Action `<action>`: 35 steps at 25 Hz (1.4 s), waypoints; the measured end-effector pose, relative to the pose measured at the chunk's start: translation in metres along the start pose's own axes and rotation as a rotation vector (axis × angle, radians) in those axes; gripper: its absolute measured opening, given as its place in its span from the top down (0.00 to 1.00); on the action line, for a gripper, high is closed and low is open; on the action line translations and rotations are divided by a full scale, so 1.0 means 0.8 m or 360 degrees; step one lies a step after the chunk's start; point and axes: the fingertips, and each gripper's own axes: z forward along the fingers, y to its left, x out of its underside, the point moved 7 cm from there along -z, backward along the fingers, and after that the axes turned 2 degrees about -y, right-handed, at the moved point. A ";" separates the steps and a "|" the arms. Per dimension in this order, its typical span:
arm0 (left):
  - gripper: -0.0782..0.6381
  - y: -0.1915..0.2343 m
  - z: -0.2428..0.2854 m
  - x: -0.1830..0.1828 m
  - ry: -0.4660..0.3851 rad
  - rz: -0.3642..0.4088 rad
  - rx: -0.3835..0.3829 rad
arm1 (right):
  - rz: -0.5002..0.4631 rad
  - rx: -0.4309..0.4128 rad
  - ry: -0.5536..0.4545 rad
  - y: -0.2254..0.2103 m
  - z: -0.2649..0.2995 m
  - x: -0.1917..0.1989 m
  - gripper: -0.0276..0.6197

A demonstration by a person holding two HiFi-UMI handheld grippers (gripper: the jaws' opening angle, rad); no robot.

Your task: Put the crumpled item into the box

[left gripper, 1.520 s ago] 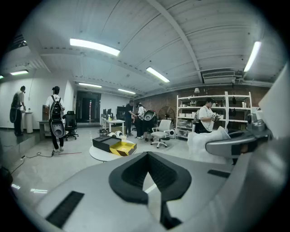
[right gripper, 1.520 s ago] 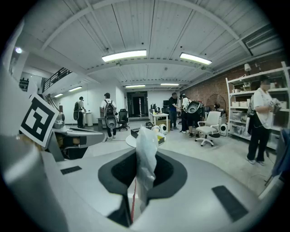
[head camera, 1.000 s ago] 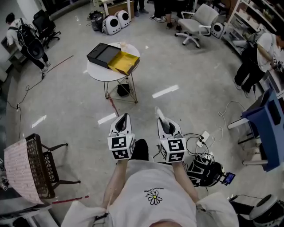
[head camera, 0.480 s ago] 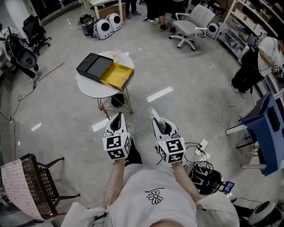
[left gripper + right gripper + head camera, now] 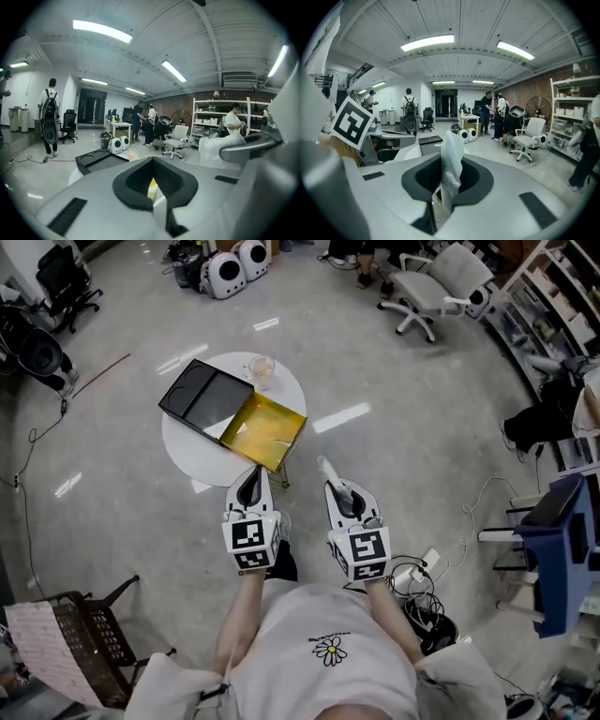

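Over a grey workshop floor (image 5: pixel 412 427), head view: a round white desk (image 5: pixel 187 454) stands just ahead of both tongs. On the desk a box (image 5: pixel 234 413) lies open. Its black half is at the far left and its yellow half is nearer, reaching the desk's near edge. A clear cup (image 5: pixel 262 371) sits at the far rim, just beside the box.

Left tongs (image 5: pixel 251 480): jaws drawn together to a thin slit with nothing between them. The tip is just short of the yellow half, which shows through the slit in the left gripper view.

Right tongs (image 5: pixel 335 489): jaws clamped on the crumpled item (image 5: pixel 325 468).

Crumpled item: white, thin and wrinkled, film-like, and pinched into a narrow strip. It stands up between the right jaws, with its free end poking past the tips and its lower part caught between the pads. It is in the air, clear of the desk, to the right of the box and not in it.
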 end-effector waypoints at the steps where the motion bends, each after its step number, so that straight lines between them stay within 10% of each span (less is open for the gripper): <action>1: 0.89 0.011 0.018 -0.007 -0.0005 0.0004 -0.0003 | 0.0016 0.0002 0.0006 -0.006 0.023 -0.006 0.88; 12: 0.89 0.093 0.128 -0.038 0.0036 0.0058 0.0002 | 0.0087 0.0032 0.0054 -0.038 0.175 -0.031 0.88; 35: 0.89 0.102 0.160 -0.051 0.0028 -0.0014 -0.0273 | -0.0063 -0.0247 0.0062 -0.069 0.234 -0.044 0.88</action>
